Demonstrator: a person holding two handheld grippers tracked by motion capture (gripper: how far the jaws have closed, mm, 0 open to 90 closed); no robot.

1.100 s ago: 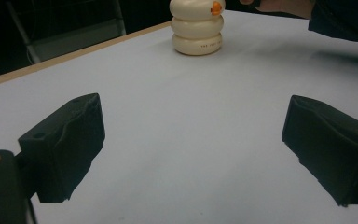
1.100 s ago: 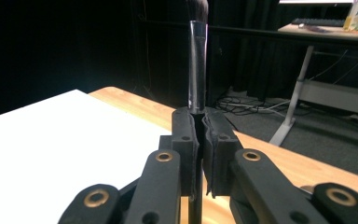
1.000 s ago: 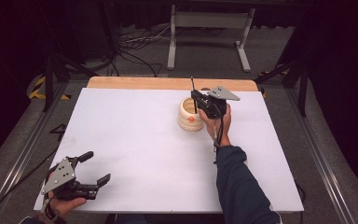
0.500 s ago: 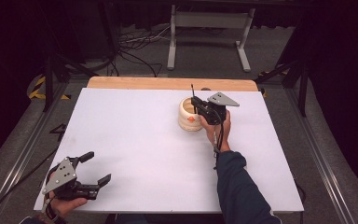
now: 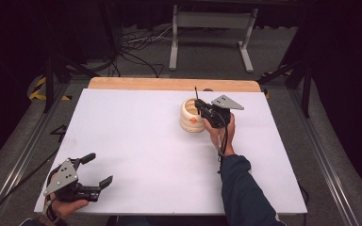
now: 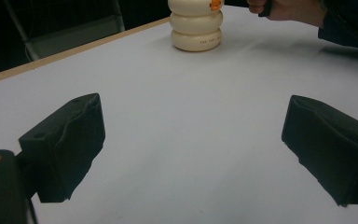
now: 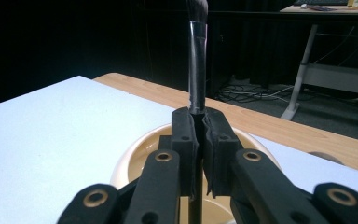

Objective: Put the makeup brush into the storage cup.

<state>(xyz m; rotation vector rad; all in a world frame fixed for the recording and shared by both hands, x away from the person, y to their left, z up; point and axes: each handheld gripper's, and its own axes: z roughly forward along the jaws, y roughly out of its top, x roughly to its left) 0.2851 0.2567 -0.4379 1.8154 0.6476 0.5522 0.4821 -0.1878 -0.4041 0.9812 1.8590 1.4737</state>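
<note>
We see the right gripper (image 7: 199, 154) with its 2 jaws pressed together on a thin dark brush (image 7: 197, 74), which stands upright above the open mouth of a cream ribbed pot (image 7: 135, 158). In the high view that gripper (image 5: 202, 109) sits right over the pot (image 5: 191, 117), which stands toward the far right of the white table (image 5: 136, 141) and carries a small orange mark. The left gripper (image 5: 94, 169) rests in the person's hand at the near left corner, jaws spread wide with nothing between them, well apart from the pot (image 6: 196, 28).
</note>
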